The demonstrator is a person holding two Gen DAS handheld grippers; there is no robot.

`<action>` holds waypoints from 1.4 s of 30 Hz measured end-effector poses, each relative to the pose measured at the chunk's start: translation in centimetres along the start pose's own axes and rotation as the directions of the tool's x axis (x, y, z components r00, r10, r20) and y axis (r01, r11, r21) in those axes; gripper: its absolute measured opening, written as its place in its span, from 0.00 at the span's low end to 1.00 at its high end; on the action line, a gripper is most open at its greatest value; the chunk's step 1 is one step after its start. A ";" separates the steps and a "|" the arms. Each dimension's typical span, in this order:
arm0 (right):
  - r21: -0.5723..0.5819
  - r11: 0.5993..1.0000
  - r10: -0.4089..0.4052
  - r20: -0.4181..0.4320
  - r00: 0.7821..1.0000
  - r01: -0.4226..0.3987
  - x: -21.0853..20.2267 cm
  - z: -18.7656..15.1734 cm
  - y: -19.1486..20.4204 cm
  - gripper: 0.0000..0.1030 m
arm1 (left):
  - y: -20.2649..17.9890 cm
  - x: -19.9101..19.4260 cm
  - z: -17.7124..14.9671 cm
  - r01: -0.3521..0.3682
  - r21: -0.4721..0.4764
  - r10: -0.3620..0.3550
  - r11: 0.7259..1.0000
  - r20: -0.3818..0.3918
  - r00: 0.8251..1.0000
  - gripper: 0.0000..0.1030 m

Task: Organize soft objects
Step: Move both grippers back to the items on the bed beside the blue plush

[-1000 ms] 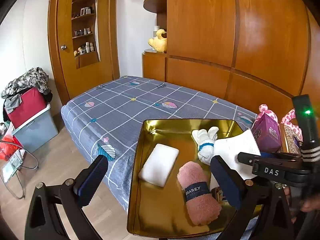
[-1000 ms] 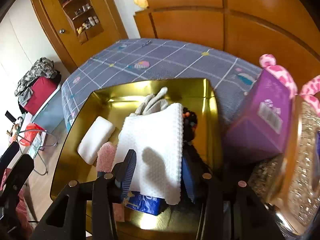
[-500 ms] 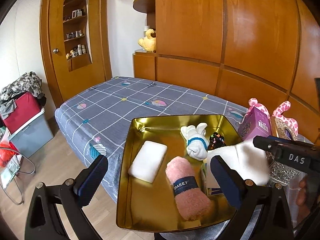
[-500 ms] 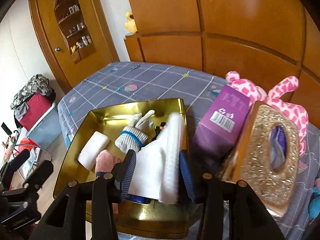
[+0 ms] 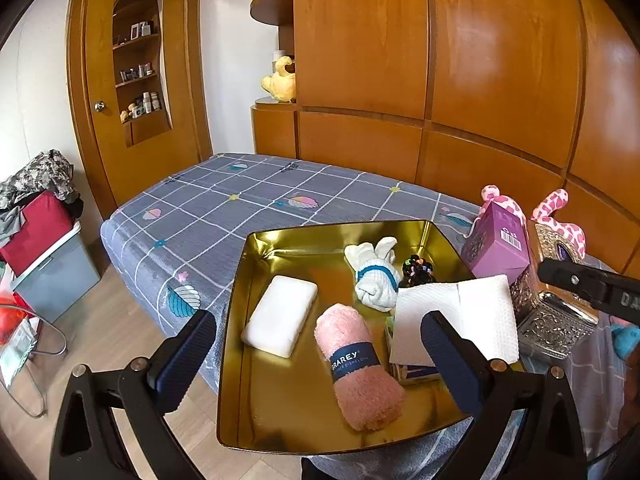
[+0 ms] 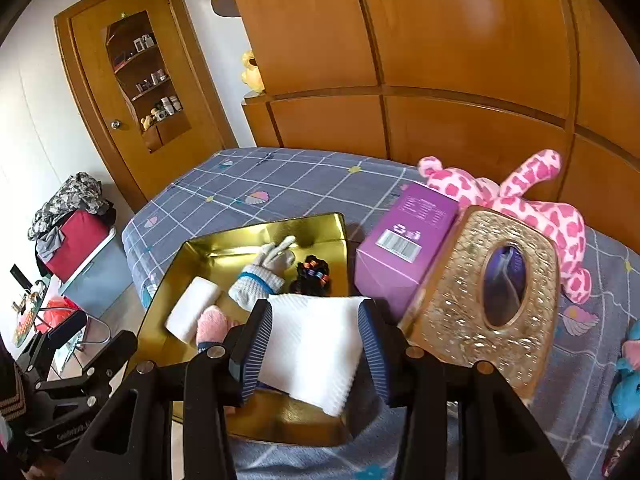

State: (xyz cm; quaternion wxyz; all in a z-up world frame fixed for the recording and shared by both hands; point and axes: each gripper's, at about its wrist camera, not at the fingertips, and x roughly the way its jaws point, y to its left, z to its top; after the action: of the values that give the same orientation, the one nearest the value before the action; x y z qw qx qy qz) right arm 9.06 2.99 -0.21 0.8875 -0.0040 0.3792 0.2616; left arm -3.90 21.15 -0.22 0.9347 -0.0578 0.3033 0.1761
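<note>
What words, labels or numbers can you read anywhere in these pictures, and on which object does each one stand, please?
"BRAREY": dark band of the pink rolled towel; the first letter is unsure, and the smaller line beneath is too small to read.
"DA": cut off at the picture's edge, on the right gripper, seen from the left wrist.
Purple box: barcode and print, too small to read.
Left gripper: no readable text.

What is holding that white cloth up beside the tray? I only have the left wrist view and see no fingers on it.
Observer: The right gripper is shut on the white cloth, with one pad against each side.
Operator: And the pink spotted bits behind the purple box, are they one toy?
Observer: Yes. It is one pink plush animal lying stretched out on the bed behind the purple box and the ornate gold box.
</note>
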 end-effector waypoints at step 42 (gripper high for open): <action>0.637 0.567 -0.683 0.009 0.730 0.522 -22.3 -12.4 -33.7 0.44 | -23.2 -2.5 -3.6 0.529 0.462 -0.473 0.712 -0.242 0.847 0.99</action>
State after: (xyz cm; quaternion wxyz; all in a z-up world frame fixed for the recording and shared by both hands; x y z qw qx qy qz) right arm 3.67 -38.96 -0.40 0.9173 0.1774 0.2988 -0.1946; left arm 0.75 -2.00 -1.65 0.9104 0.1035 0.3606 -0.1744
